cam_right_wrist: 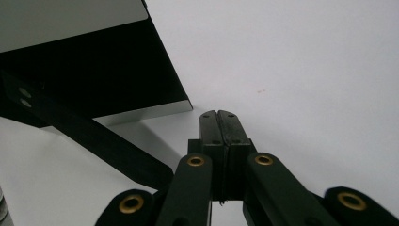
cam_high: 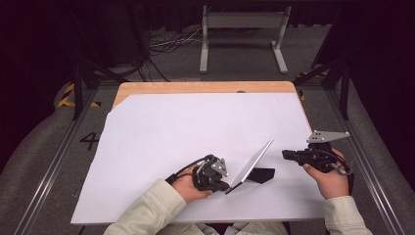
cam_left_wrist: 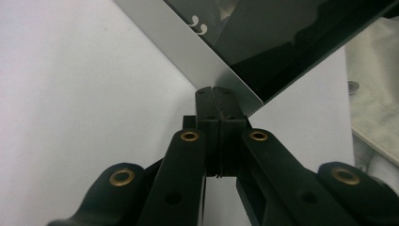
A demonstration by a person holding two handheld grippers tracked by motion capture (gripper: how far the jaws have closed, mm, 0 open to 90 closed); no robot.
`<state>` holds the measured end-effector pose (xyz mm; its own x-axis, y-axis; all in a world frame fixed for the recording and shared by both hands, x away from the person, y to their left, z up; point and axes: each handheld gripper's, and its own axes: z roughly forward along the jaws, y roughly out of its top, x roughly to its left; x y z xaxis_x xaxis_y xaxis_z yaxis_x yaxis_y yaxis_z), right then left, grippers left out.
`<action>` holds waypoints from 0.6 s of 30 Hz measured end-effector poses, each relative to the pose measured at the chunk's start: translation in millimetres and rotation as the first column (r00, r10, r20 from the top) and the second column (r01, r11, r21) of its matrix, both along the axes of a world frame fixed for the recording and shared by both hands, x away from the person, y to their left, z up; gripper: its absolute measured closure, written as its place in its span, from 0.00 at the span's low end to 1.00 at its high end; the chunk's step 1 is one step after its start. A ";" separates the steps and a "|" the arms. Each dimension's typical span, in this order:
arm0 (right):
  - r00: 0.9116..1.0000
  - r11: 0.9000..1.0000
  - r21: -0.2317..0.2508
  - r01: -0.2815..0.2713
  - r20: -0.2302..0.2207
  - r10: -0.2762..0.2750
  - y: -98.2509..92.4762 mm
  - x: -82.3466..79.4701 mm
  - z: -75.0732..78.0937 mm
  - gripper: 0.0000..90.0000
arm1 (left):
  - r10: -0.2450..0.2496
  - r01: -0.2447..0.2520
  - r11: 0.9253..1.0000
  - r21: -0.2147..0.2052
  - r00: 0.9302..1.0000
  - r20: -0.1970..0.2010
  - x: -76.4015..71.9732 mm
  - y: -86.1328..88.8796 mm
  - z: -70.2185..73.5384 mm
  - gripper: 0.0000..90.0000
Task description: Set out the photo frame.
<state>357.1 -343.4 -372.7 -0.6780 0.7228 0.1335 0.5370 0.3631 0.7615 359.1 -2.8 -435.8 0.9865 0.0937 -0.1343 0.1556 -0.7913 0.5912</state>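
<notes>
Pressing your left gripper [cam_left_wrist: 217,90], jaws fully closed with nothing between them, against the lower corner of the tablet [cam_left_wrist: 282,42], you are steering it by the tip alone. The tablet stands tilted on the white sheet [cam_high: 161,142], near your edge of the table, leaning back on its black stand [cam_high: 262,174]. Your right gripper [cam_high: 285,154], also closed tight and empty, hovers just beside the tablet's far side without touching, its tips low over the sheet and near the stand's foot [cam_right_wrist: 108,146].

Risks as I judge them:
- a closed tip has no hold; push harder at that corner and the tablet could pivot or slide off the stand
- the smooth sheet gives the stand little bite, so the whole prop may skate
- nothing braces the far side; if it tips, the screen falls flat
- your right tip could knock the stand's foot
</notes>
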 end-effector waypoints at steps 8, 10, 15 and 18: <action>1.000 1.000 0.014 0.011 -0.007 -0.011 -2.7 -1.4 2.3 1.00 | -0.057 0.057 0.998 0.011 0.998 0.000 -9.4 -10.6 0.5 1.00; 1.000 1.000 0.022 0.017 -0.020 -0.016 -3.6 -2.0 3.1 1.00 | -0.068 0.068 0.998 0.013 0.998 -0.002 -10.8 -12.9 0.6 1.00; 0.999 0.999 0.033 0.022 -0.037 -0.021 -5.6 -3.3 5.5 1.00 | -0.086 0.086 0.996 0.011 0.996 -0.006 -14.8 -19.3 0.4 1.00; 0.999 0.999 0.037 0.026 -0.041 -0.024 -7.1 -4.6 7.1 1.00 | -0.099 0.099 0.995 0.011 0.995 -0.006 -16.7 -23.4 0.4 1.00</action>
<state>352.5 -350.5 -365.6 -0.6532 0.7335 0.1880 0.5761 0.3203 0.7520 342.4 -26.2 -435.3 0.9903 -0.0033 -0.1389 0.0789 -0.8095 0.5818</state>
